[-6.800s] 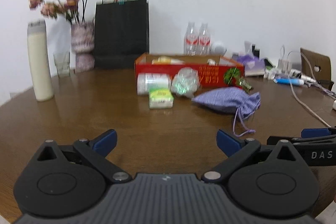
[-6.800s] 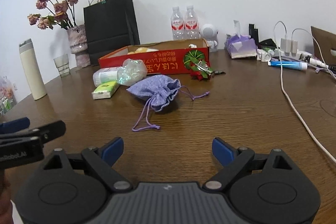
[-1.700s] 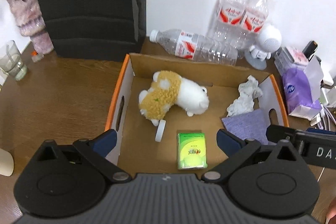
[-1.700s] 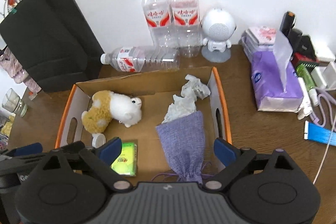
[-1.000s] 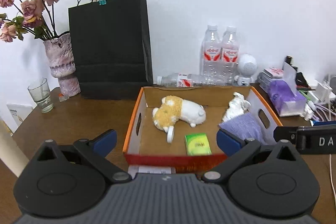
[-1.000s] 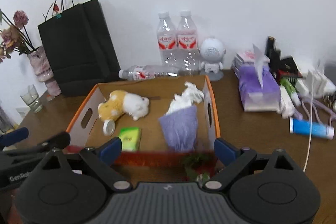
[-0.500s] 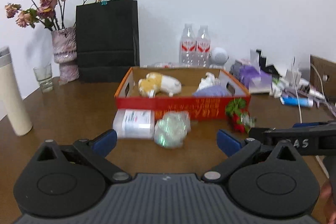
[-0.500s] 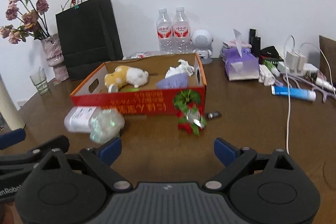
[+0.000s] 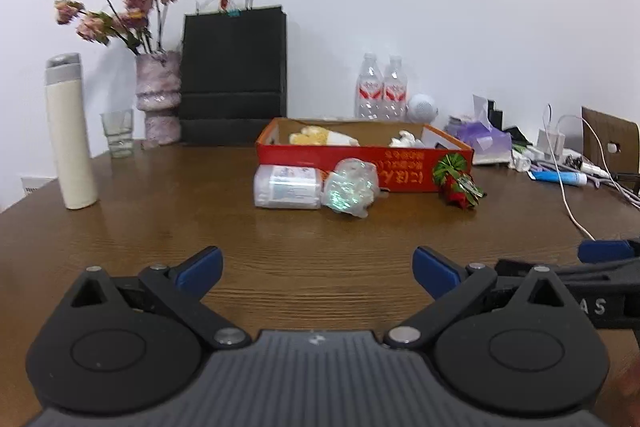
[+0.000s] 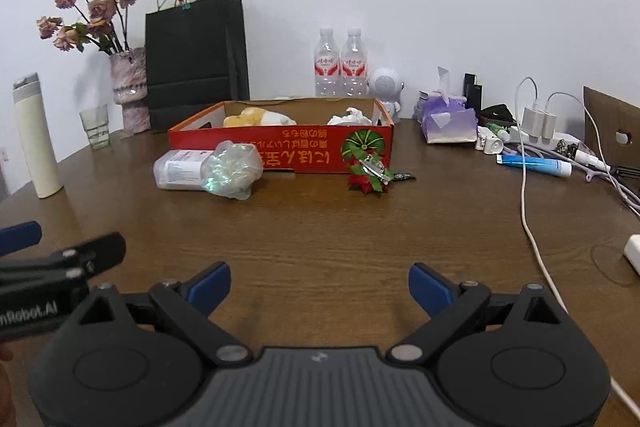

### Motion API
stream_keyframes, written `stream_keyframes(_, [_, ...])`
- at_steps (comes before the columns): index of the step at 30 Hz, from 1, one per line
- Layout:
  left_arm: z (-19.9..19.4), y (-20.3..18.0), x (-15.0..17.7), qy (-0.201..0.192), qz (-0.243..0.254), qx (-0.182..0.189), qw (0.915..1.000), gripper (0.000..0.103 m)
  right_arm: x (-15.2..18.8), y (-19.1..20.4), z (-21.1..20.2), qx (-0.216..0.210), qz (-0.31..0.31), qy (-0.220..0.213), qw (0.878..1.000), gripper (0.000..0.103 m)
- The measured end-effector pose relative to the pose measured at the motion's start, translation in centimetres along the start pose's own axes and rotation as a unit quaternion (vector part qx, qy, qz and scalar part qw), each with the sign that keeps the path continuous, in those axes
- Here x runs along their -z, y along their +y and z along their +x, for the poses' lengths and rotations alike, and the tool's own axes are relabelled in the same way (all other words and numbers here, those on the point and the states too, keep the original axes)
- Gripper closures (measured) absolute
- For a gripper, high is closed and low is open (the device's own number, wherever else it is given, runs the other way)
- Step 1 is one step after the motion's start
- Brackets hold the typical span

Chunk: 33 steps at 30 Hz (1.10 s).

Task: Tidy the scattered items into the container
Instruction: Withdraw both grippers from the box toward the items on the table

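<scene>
Your left gripper [image 9: 316, 267] and right gripper [image 10: 319, 285] both hung spread and empty. The crinkled bag [image 9: 351, 187] sat at twelve o'clock, touching the red box [image 9: 400, 171]; approaching low would have suited.

We find the left gripper [image 9: 316, 265] held low and level, its blue-tipped fingers [image 9: 200, 265] spread wide with nothing between them. The right gripper [image 10: 319, 283] is in the same condition: jaws fully apart, empty, pointing forward. We note the two tools side by side at about the same height, each visible at the edge of the other's view; the right gripper sits just to the right of the left one. Neither touches anything.
</scene>
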<state>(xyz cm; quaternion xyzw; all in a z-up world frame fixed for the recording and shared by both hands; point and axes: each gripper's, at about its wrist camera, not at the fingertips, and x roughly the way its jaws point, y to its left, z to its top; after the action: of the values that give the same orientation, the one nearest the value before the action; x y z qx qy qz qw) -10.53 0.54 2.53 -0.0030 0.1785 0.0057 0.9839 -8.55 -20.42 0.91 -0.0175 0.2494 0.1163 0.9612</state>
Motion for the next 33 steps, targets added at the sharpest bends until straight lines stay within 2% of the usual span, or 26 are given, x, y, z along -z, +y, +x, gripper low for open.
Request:
stream_keyframes(3, [-0.8,0.1,0.7,-0.006,0.006,-0.002,1.0000,0.000,0.9,0.1,-0.6,-0.004,-0.008,-0.007,1.000,0.006])
stream_keyframes(8, [-1.1,0.7,1.4,0.001,-0.015,0.011,0.9998,0.000,2.1,-0.9,-0.9,-0.033,0.036,-0.002,0.999,0.005])
stream_keyframes(11, [-1.1,0.8,1.8,0.002,-0.008,0.002,1.0000,0.000,2.6,-0.8,-1.0,-0.019,0.021,-0.020,0.999,0.005])
stream_keyframes(14, [-0.9,0.8,2.1,0.004,0.002,-0.001,1.0000,0.000,2.8,-0.9,-0.7,-0.022,0.017,-0.013,1.000,0.005])
stream_keyframes(23, [0.9,0.7,2.6,0.034,0.007,0.011,0.9993,0.000,3.0,-1.0,0.5,-0.032,0.030,0.003,0.999,0.005])
stream_keyframes(29, [1.4,1.3,2.6,0.055,-0.010,0.012,0.9984,0.000,2.2,-1.4,1.5,-0.034,0.052,0.025,0.998,0.005])
stream_keyframes(33, [2.2,1.2,2.1,0.079,0.003,0.012,0.9968,0.000,1.6,-1.8,2.1,-0.045,0.061,0.031,0.997,0.005])
